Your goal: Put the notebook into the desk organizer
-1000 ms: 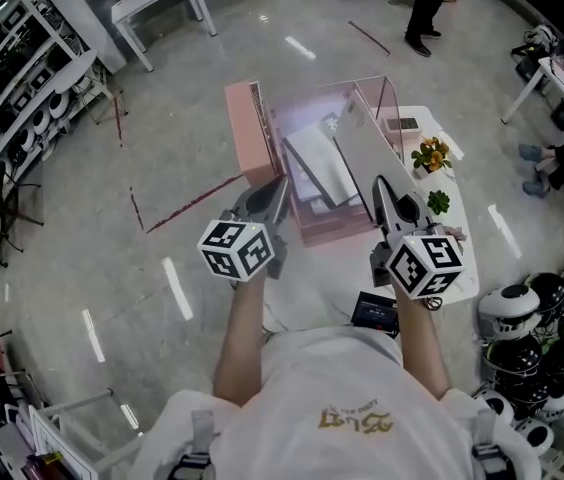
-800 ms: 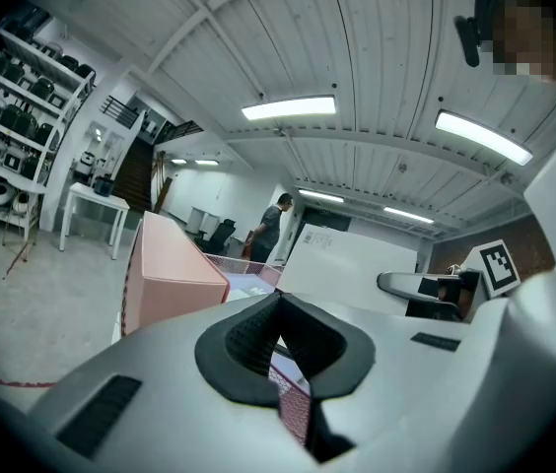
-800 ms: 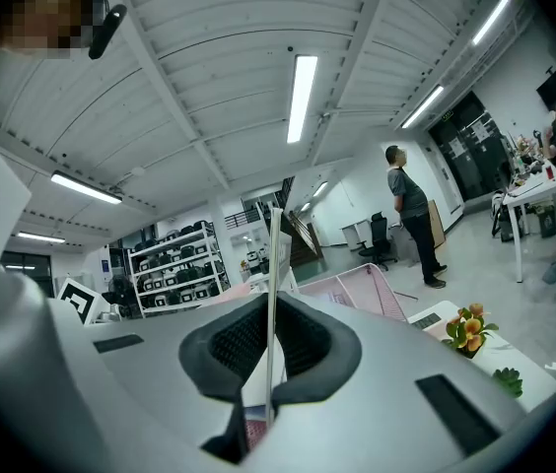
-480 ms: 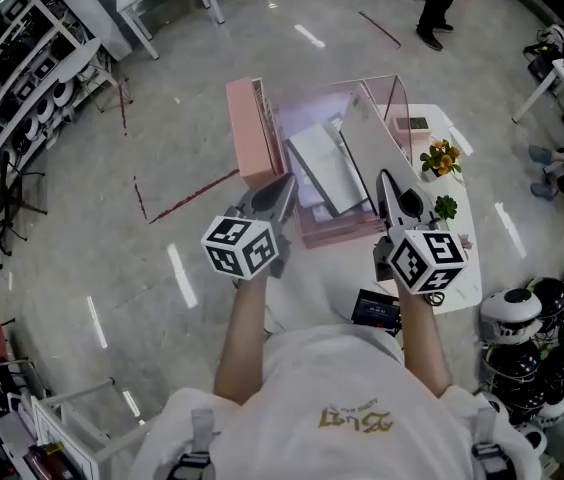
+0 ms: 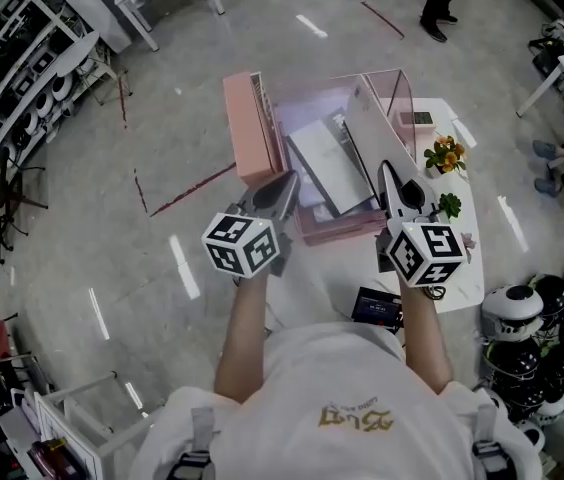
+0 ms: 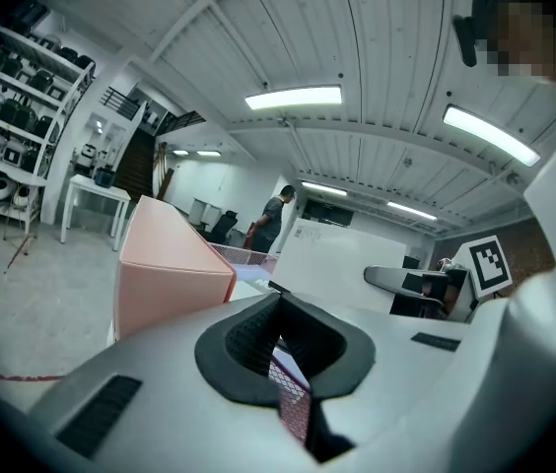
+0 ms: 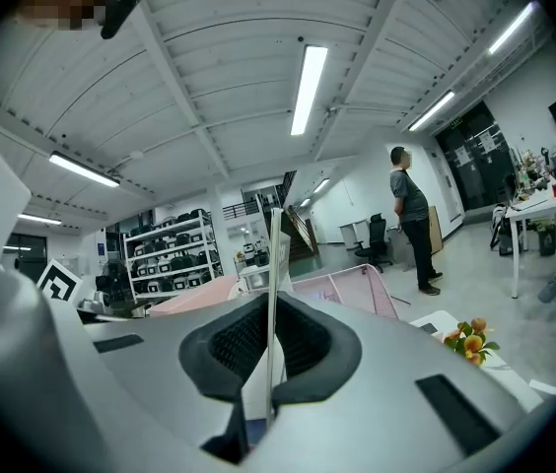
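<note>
The pink desk organizer (image 5: 247, 133) stands on the floor ahead of me, with a pale book (image 5: 324, 165) lying in its mesh tray. My right gripper (image 5: 388, 180) is shut on the thin white notebook (image 5: 367, 140), which stands on edge and leans over the organizer's right side. In the right gripper view the notebook's edge (image 7: 274, 254) runs up between the pads of the right gripper (image 7: 271, 308). My left gripper (image 5: 284, 190) hovers at the organizer's near left corner. In the left gripper view the left gripper (image 6: 278, 302) is shut on nothing, with the organizer (image 6: 170, 264) just beyond.
A white table (image 5: 462, 258) to the right carries orange flowers (image 5: 440, 155), a small green plant (image 5: 448, 205) and a dark item (image 5: 374, 309). Helmets (image 5: 547, 318) are stacked at far right, and shelving (image 5: 12, 78) lines the left. A person (image 5: 444, 3) stands beyond.
Both grippers have crept slightly forward toward the organizer, with the notebook still in the right one. Neither gripper's jaws have changed.
</note>
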Motion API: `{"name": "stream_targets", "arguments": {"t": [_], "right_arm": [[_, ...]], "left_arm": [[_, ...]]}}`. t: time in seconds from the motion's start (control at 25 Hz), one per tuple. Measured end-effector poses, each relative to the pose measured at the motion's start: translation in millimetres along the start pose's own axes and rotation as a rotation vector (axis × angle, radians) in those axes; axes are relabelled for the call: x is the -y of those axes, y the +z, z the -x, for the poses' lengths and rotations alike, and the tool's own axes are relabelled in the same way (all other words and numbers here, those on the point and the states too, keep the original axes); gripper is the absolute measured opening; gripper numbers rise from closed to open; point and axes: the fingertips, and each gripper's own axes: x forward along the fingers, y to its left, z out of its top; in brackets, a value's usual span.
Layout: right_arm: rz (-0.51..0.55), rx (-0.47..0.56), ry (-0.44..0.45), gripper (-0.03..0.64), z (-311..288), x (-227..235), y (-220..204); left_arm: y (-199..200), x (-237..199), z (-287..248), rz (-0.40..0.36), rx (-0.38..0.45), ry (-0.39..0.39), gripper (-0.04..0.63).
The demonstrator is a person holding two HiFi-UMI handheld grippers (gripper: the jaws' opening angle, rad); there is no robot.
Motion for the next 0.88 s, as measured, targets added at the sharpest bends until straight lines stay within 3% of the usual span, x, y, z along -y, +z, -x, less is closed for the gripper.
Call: {"name": "stream_targets", "arguments": {"t": [0.4, 0.88], "right_arm": [[0.080, -0.009, -0.010, 0.018, -14.1, -1.3, 0.7], [0.281, -0.037, -0.019, 0.018, -24.2, -12.0, -4.5]], "left_arm": [[-0.7, -4.5, -0.2, 0.008, -0.003, 0.011, 0.017], [-2.0, -6.6, 2.6, 0.014, -0.002, 0.020, 0.017]]}}
